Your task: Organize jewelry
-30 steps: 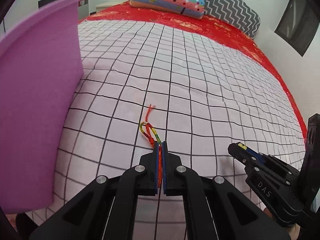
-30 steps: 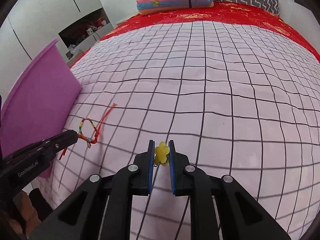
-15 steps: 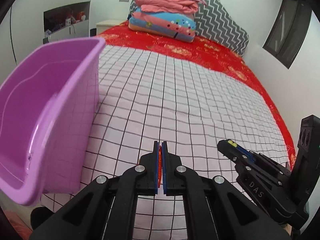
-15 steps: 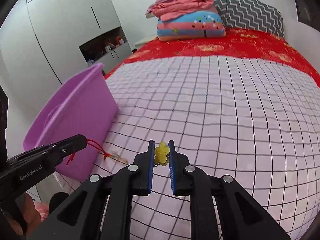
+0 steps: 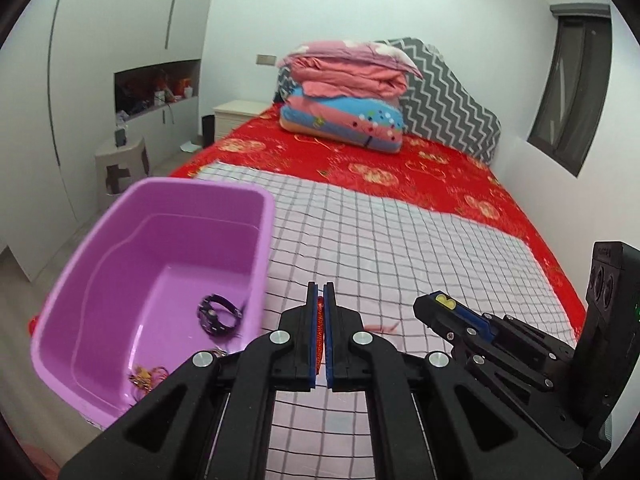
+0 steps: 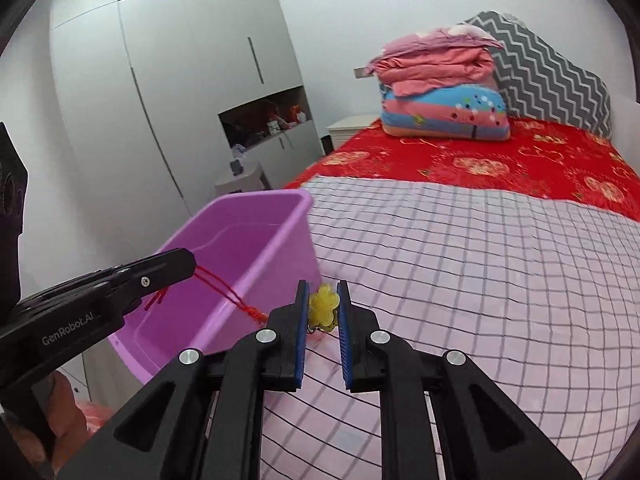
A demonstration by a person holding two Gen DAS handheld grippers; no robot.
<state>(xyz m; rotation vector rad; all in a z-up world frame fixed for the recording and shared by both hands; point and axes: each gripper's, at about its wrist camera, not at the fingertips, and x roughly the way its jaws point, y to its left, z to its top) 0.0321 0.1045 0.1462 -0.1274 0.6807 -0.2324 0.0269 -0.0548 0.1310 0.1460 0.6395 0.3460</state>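
My left gripper [image 5: 320,292] is shut on a red braided cord bracelet [image 5: 319,332], held in the air beside the purple bin [image 5: 160,216]. The cord [image 6: 228,292] hangs from the left gripper [image 6: 188,262] in the right wrist view, in front of the purple bin [image 6: 256,236]. My right gripper [image 6: 323,292] is shut on a small yellow flower charm [image 6: 323,307], above the checked cloth just right of the bin. The right gripper [image 5: 440,304] shows in the left wrist view too. In the bin lie a dark watch-like band [image 5: 218,314] and a small gold-coloured piece [image 5: 146,376].
A pink checked cloth [image 5: 400,248] covers the near part of a bed with a red cover [image 5: 400,160]. Folded quilts [image 5: 348,92] are stacked at the headboard. A white wardrobe [image 6: 168,80] and a stool [image 5: 120,160] stand left of the bed.
Both grippers have risen from the cloth with their pieces. The red cord has left the bed. The views now look over the bin's rim into its inside.
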